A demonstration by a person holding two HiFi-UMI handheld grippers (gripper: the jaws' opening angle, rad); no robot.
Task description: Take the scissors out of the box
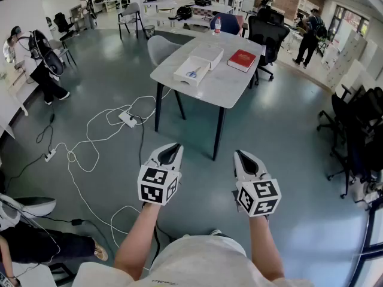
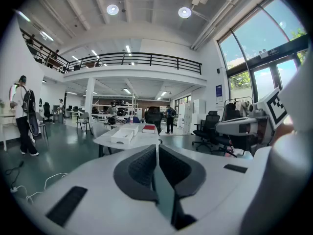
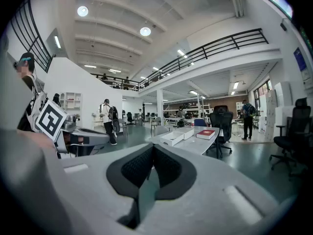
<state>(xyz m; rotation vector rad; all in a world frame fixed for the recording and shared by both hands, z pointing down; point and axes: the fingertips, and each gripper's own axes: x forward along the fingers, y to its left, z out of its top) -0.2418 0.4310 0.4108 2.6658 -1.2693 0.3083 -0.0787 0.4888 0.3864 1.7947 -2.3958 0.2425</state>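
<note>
Far ahead, an open white box (image 1: 191, 72) lies on a white table (image 1: 224, 91), with blue-handled scissors (image 1: 192, 73) inside it. A second white box part (image 1: 207, 55) and a red book (image 1: 242, 60) lie beside it. The box (image 2: 122, 135) and book (image 2: 148, 129) look small in the left gripper view, as do the box (image 3: 172, 138) and book (image 3: 205, 134) in the right gripper view. My left gripper (image 1: 173, 148) (image 2: 156, 148) and right gripper (image 1: 242, 155) (image 3: 153, 151) are held side by side over the floor, well short of the table. Both are shut and empty.
White cables and a power strip (image 1: 127, 119) trail over the floor left of the table. A grey chair (image 1: 160, 45) and a black office chair (image 1: 266, 34) stand behind the table. More chairs (image 1: 353, 130) crowd the right side. People stand at the left and back.
</note>
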